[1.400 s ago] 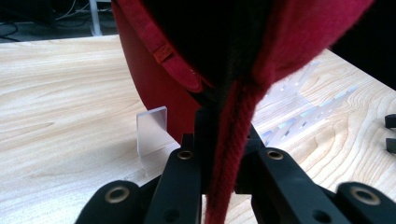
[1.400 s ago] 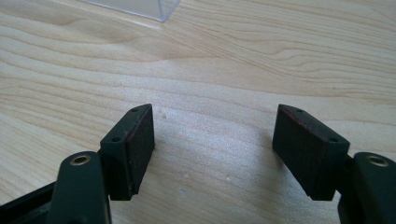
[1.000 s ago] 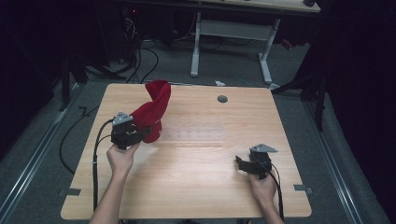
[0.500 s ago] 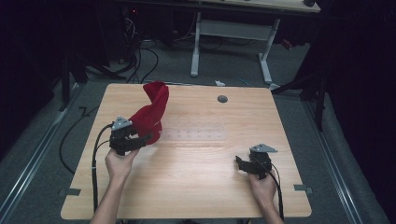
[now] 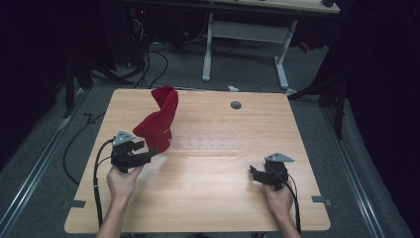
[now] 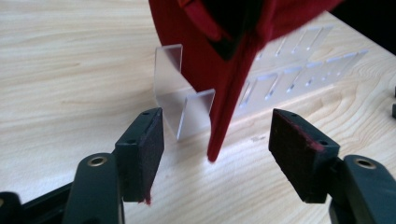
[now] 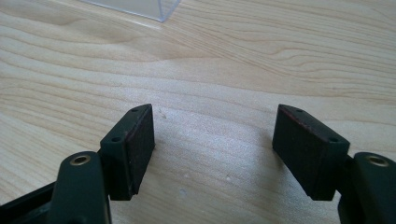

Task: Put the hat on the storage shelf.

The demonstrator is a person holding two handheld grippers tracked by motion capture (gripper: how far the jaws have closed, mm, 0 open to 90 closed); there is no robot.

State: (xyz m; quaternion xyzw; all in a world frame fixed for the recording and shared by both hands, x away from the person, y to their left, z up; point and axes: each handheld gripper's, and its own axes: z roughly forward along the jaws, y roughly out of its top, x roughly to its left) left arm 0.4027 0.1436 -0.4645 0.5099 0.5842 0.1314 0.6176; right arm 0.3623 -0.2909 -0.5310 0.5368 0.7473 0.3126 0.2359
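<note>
A red cap (image 5: 157, 121) hangs upright over a clear plastic stand (image 6: 180, 102) on the left half of the wooden table (image 5: 213, 198). In the left gripper view the cap (image 6: 196, 56) has its brim edge pointing down between the jaws, touching neither pad. My left gripper (image 5: 151, 152) is open just in front of the cap; its view shows the same gripper (image 6: 215, 158) with jaws wide apart. My right gripper (image 5: 252, 174) rests low near the table's right front, open and empty, its jaws (image 7: 215, 149) over bare wood.
A flat clear plastic strip (image 5: 205, 144) with slots lies to the right of the cap. A corner of clear plastic (image 7: 154, 9) shows far ahead of the right gripper. A round grommet hole (image 5: 236, 105) sits near the far edge. Cables (image 5: 96, 168) trail off the left side.
My left gripper has drawn back a little toward the near edge, away from the cap. The cap stays on its stand. The right gripper has not moved.
</note>
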